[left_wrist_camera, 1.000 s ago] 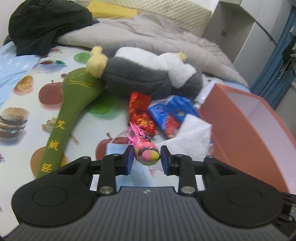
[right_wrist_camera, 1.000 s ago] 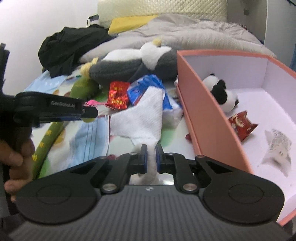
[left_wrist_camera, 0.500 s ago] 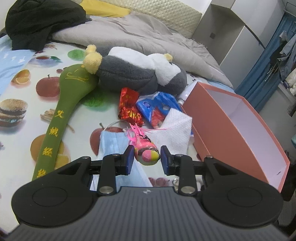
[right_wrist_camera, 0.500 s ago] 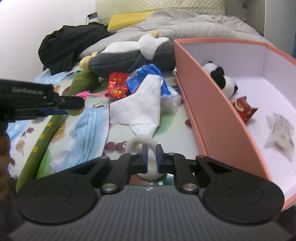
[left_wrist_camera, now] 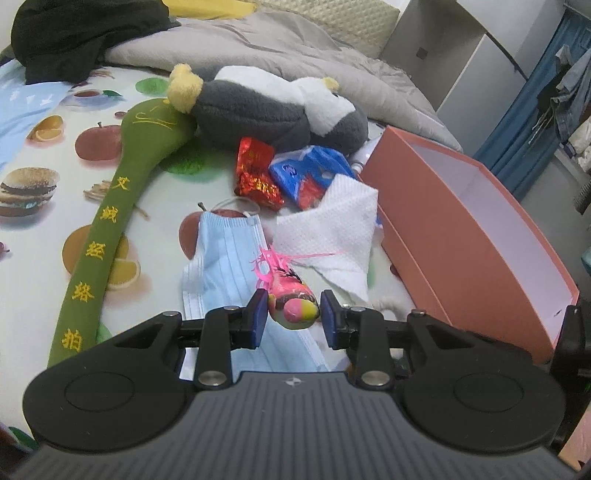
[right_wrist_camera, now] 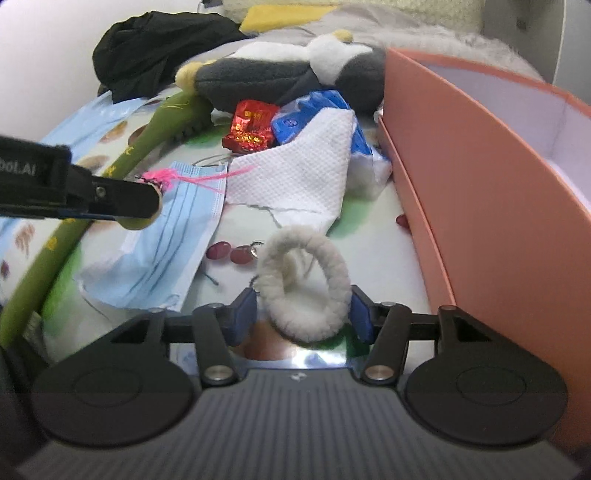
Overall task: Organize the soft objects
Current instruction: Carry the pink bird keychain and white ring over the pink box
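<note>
- My left tongs (left_wrist_camera: 294, 318) are gripping a small pink and yellow-green soft toy (left_wrist_camera: 293, 302) with a tuft of pink strands, holding it clear above the blue face mask (left_wrist_camera: 225, 254) that is lying on the bed.
- My right tongs (right_wrist_camera: 302, 314) are opening, and a fluffy white ring (right_wrist_camera: 303, 284) is sitting between the blue pads; I cannot tell whether the pads are touching it.
- In the right wrist view my left tongs (right_wrist_camera: 122, 201) are reaching in from the left side, with the pink strands trailing over the mask (right_wrist_camera: 159, 254).
- Just past the ring and the mask, a white paper towel (left_wrist_camera: 332, 229) is lying crumpled on the fruit-print sheet (left_wrist_camera: 44, 155), right beside the salmon-pink box (left_wrist_camera: 469, 236).
- The box is standing open at my right, its white inside showing.
- Behind the towel, a red foil packet (left_wrist_camera: 255, 173) and a blue packet (left_wrist_camera: 306, 173) are lying side by side, touching.
- A long green padded massage stick (left_wrist_camera: 118, 206) with yellow embroidered characters is stretching along the left of the pile.
- Farther back, a grey and white plush bird (left_wrist_camera: 269, 107) is lying on its side, its yellow foot resting against the stick's head.
- At the far end, a grey quilt (left_wrist_camera: 280, 51) and a heap of black clothing (left_wrist_camera: 77, 33) are lying across the bed.
</note>
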Demonstrator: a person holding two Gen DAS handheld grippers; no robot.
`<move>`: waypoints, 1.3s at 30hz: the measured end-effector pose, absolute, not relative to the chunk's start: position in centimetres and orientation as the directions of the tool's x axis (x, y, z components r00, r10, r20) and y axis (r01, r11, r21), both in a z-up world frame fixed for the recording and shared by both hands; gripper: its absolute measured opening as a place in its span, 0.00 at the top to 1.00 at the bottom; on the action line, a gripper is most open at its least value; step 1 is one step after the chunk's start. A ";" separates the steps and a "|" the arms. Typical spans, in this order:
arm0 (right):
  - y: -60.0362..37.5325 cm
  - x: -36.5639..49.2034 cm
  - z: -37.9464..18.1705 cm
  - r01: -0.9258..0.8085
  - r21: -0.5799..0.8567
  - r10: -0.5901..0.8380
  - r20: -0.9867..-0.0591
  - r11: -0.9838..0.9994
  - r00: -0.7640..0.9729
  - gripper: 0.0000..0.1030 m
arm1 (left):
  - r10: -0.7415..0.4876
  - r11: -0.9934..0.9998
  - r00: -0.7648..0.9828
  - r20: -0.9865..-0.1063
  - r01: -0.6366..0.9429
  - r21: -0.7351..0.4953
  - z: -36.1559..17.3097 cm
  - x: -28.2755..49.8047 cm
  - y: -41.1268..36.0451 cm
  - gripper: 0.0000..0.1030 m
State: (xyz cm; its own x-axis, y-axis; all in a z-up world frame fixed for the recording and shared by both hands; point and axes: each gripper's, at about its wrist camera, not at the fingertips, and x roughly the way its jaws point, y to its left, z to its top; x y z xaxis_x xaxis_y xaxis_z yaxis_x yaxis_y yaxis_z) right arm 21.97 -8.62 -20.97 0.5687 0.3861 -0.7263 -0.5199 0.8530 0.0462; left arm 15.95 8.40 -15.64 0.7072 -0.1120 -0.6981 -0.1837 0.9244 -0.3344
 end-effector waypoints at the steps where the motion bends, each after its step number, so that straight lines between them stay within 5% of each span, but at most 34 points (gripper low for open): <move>1: -8.5 21.9 -20.9 -0.525 0.040 0.386 -0.727 0.850 0.568 0.64 | -0.112 0.926 0.707 -0.699 -0.181 -0.332 -15.6 15.9 8.3 0.65; 3: -8.6 22.0 -20.7 -0.517 0.051 0.385 -0.730 0.854 0.564 0.88 | -0.112 0.927 0.707 -0.698 -0.178 -0.330 -15.6 15.8 8.1 0.65; 25: -14.4 18.8 -9.3 -0.399 0.149 0.400 -0.617 0.905 0.678 0.88 | -0.180 0.935 0.763 -0.620 -0.063 -0.348 -8.3 14.1 3.7 0.65; 39: -22.7 17.7 -7.4 -0.223 0.166 0.278 -0.596 0.961 0.754 0.88 | -0.352 0.920 0.730 -0.586 0.152 -0.362 -6.4 17.8 -4.6 0.65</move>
State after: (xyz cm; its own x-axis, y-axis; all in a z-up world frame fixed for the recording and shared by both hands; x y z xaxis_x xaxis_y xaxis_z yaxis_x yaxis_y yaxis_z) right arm 17.70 -22.71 -7.41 0.7537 0.2778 -0.5955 -0.2232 0.9606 0.1656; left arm 17.81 -4.57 -6.35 0.7301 -0.3517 -0.5859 0.1523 0.9196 -0.3621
